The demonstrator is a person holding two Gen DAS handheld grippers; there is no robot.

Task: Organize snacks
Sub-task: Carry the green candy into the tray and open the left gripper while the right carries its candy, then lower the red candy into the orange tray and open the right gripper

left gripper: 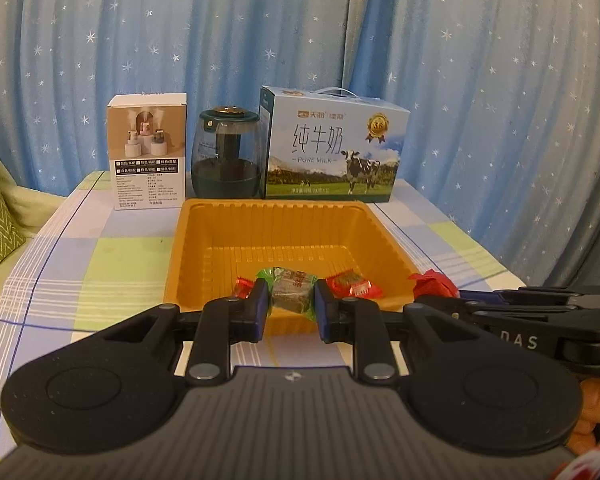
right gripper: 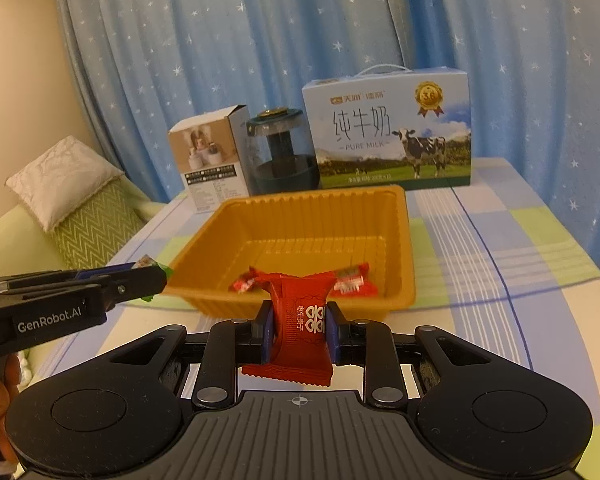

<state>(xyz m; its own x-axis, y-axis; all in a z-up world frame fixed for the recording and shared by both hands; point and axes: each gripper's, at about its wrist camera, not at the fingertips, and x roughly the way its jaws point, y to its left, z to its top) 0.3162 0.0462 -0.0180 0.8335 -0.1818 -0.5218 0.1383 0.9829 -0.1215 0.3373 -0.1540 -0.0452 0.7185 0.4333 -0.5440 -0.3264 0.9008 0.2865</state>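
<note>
An orange plastic tray [left gripper: 204, 240] [right gripper: 404, 240] sits on the checked tablecloth. Inside it lie two small red candies [left gripper: 354, 283] [right gripper: 354, 280], one toward the left [left gripper: 244, 283] [right gripper: 242, 284]. My left gripper [left gripper: 291, 306] is shut on a green-wrapped snack [left gripper: 290, 284], held just above the tray's near rim; it also shows in the right wrist view [right gripper: 148, 276], coming in from the left. My right gripper [right gripper: 299, 330] is shut on a red-wrapped snack [right gripper: 298, 320], held in front of the tray's near edge; its red wrapper shows in the left wrist view [left gripper: 434, 284].
Behind the tray stand a white humidifier box [left gripper: 148, 152] [right gripper: 210, 164], a dark green glass humidifier [left gripper: 226, 156] [right gripper: 282, 156] and a blue pure-milk carton [left gripper: 334, 148] [right gripper: 388, 136]. A starred blue curtain hangs behind. A sofa with a green cushion [right gripper: 96, 220] is left of the table.
</note>
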